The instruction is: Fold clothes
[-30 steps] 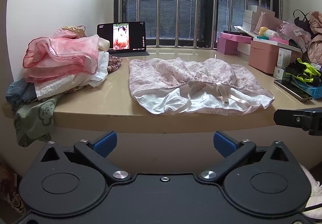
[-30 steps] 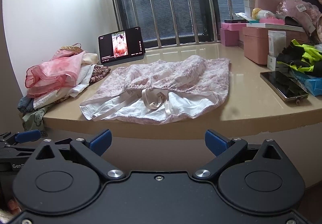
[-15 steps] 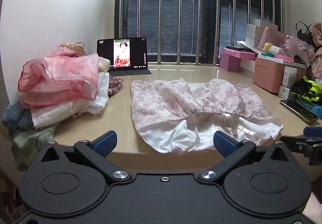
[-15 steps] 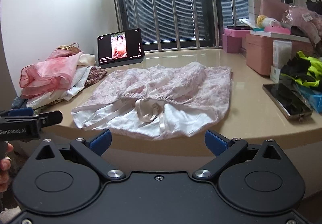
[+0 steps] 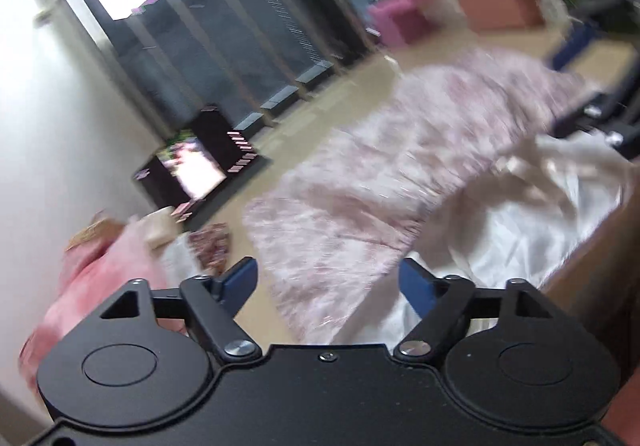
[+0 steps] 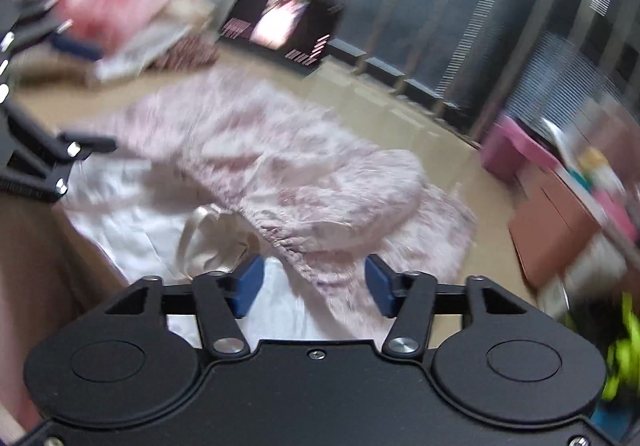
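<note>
A pink floral garment [image 5: 400, 149] with a white lining [image 5: 520, 213] lies spread on the beige table [image 5: 320, 117]. Both views are blurred and tilted. My left gripper [image 5: 328, 280] hovers over the garment's near left corner. Its jaws are closing, cloth shows between the blue fingertips, and the pads do not press on it. My right gripper [image 6: 314, 280] hangs over the near right hem of the garment [image 6: 280, 165], beside a satin ribbon [image 6: 200, 234]. Its jaws are closing too, apart from the cloth.
A tablet [image 5: 200, 165] with a lit screen leans by the barred window. A pile of pink and white clothes [image 5: 100, 278] sits at the table's left end. Pink boxes [image 6: 560, 213] and a neon green item [image 6: 624, 358] crowd the right end.
Both grippers have moved in over the table's front edge onto the garment and rolled, tilting each view. Their blue fingertips stand closer together than before.
</note>
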`<state>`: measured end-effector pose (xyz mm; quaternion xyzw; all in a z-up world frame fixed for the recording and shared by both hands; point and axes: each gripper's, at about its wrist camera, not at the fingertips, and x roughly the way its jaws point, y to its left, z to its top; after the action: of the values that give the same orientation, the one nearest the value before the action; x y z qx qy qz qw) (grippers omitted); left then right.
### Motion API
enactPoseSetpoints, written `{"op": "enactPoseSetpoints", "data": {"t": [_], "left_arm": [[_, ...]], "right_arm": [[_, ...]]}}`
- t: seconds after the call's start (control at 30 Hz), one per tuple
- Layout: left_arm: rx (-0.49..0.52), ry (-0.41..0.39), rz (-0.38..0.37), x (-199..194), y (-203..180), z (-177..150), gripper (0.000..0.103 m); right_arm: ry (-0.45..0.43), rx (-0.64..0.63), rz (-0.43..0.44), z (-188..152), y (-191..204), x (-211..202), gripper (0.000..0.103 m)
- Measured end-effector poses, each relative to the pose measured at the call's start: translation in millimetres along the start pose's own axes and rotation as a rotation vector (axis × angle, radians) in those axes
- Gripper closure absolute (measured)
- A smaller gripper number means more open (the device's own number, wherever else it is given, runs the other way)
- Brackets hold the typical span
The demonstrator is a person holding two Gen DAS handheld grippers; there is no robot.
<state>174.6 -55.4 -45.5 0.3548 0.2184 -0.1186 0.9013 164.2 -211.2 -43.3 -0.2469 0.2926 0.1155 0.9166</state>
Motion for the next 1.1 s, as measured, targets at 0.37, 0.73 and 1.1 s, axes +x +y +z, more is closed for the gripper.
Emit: {"op": "enactPoseSetpoints", "data": {"t": [0.37,0.73,1.1], "left_arm": [[0.146,0.051,-0.101,30.0,-5.2,4.3,0.097],[-0.015,-0.132,-0.009,-14.3,-3.4,-21.9,0.095],[-0.032,-0.16,-0.195,-43.9,-11.0,-10.6,0.089]], "right_arm": [[0.067,-0.323,0.024,17.7,23.4,41.3,0.096],[-0.047,-0.37,0.043,-7.7,24.0,-2.5,0.1],[-0.053,-0.355,0.041,0.1,18.7,-4.5,0.1]]}}
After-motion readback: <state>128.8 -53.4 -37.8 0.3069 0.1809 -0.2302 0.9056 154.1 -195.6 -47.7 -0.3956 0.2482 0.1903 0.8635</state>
